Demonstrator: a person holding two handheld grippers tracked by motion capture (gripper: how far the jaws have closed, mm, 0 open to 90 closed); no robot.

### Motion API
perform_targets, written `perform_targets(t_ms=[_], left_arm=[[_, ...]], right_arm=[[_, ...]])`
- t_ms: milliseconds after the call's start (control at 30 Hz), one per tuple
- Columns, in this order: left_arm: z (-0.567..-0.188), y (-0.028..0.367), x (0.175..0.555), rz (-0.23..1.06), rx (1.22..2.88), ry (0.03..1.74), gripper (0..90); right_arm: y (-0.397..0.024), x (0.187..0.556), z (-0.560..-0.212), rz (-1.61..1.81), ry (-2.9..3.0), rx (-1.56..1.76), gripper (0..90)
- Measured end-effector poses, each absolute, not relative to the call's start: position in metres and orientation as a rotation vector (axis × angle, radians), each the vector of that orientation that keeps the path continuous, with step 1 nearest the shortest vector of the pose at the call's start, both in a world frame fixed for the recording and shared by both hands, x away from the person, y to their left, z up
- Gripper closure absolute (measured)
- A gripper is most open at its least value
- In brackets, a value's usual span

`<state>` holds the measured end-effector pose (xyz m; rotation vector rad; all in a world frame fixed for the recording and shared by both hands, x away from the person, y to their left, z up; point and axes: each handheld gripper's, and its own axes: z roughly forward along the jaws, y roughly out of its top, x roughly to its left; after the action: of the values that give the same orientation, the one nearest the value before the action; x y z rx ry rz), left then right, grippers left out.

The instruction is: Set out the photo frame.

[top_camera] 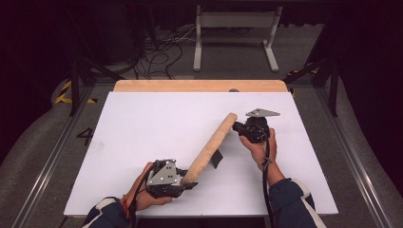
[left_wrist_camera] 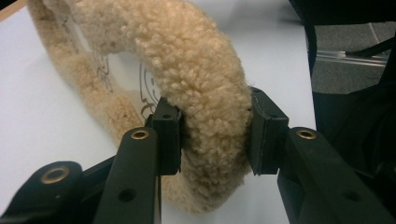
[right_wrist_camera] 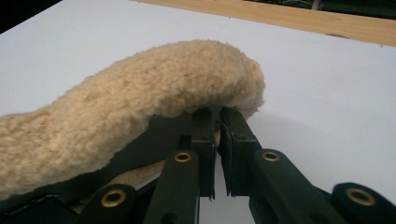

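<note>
fleece, soft and light — the fleece ring (top_camera: 211, 147) hangs above the white table (top_camera: 142, 142), the left gripper (top_camera: 185, 179) and right gripper (top_camera: 236, 126) at its ends. left gripper view: jaws squeeze its plump roll (left_wrist_camera: 205, 107). right gripper view: jaws near-closed, pinching the thin edge (right_wrist_camera: 215, 133) — the firmer hold, in my judgement.

The left hand-held gripper (top_camera: 187, 180) sits in the lower middle of the high view, gripped by the left hand (top_camera: 142, 192), whose forearm in a dark sleeve enters from the bottom edge. Its jaws point right and stand partly apart, both pads pressing on a fleecy ring (left_wrist_camera: 196, 84). The right hand-held gripper (top_camera: 235, 127) lies right of centre, jaws pointing left and nearly closed, pinching that ring's far edge. The right hand (top_camera: 259, 145) holds it from below.
</note>
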<state>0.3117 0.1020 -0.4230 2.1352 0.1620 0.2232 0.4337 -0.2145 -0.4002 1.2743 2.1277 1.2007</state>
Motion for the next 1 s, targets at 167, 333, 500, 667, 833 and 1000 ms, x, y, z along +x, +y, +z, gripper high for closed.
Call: perform_targets(t_ms=[167, 333, 500, 667, 833, 1000], left_arm=[[-0.423, 0.094, 0.31, 0.233, 2.131, 0.16, 59.6], [-0.423, 0.088, 0.309, 0.233, 2.126, 0.166, 57.1], [-0.424, 0.082, 0.313, 0.201, 2.117, 0.166, 52.5], [-0.424, 0.082, 0.314, 0.192, 2.114, 0.172, 51.4], [-0.424, 0.087, 0.31, 0.161, 2.154, 0.113, 48.6], [-0.429, 0.096, 0.304, 0.163, 2.207, 0.08, 47.0]], right_arm=[[-0.208, 0.438, -0.399, 1.182, 2.135, 1.262, 85.1], [-0.202, 0.441, -0.398, 1.16, 2.146, 1.235, 85.0], [-0.196, 0.442, -0.397, 1.159, 2.162, 1.224, 83.9], [-0.194, 0.441, -0.399, 1.153, 2.173, 1.226, 81.8], [-0.196, 0.439, -0.398, 1.18, 2.171, 1.233, 78.4], [-0.199, 0.431, -0.397, 1.23, 2.167, 1.243, 72.4]])
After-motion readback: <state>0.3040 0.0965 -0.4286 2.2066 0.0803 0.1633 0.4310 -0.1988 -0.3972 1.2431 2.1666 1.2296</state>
